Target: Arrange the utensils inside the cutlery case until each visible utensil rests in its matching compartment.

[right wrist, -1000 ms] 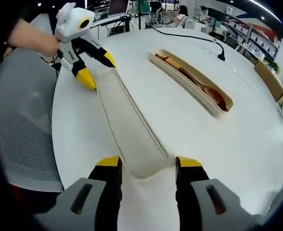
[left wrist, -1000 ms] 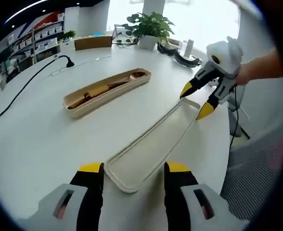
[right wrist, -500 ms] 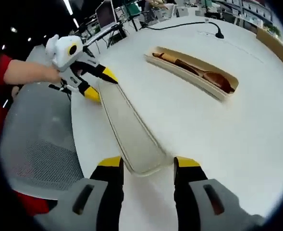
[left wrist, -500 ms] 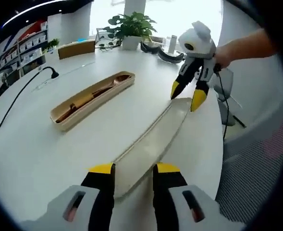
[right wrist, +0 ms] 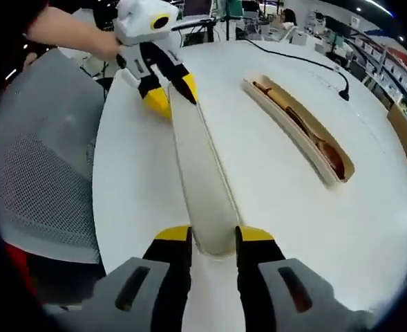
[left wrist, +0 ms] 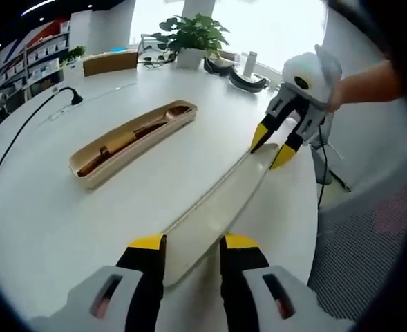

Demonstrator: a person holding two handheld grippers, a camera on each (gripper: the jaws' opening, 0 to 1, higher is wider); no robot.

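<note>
A long beige lid point(left wrist: 217, 204) of the cutlery case stretches across the white table, held at both ends. My left gripper point(left wrist: 189, 242) is shut on its near end in the left gripper view, and my right gripper point(left wrist: 271, 145) pinches the far end. In the right gripper view my right gripper point(right wrist: 215, 235) grips the lid point(right wrist: 200, 173) at the bottom, with the left gripper point(right wrist: 173, 97) at the far end. The open case base point(left wrist: 130, 142) lies apart on the table, with a wooden spoon point(left wrist: 168, 117) and other wooden utensils inside. The base point(right wrist: 303, 128) sits right of the lid.
A black cable point(left wrist: 23, 128) runs over the table's left side. A potted plant point(left wrist: 193, 34), a wooden box point(left wrist: 110, 62) and dark headsets point(left wrist: 244, 79) stand at the far edge. A grey mesh chair point(right wrist: 44, 173) sits just off the table's rounded edge.
Both grippers went from open around the lid's ends to shut on them, left first, then right. The lid has tipped up off the table.
</note>
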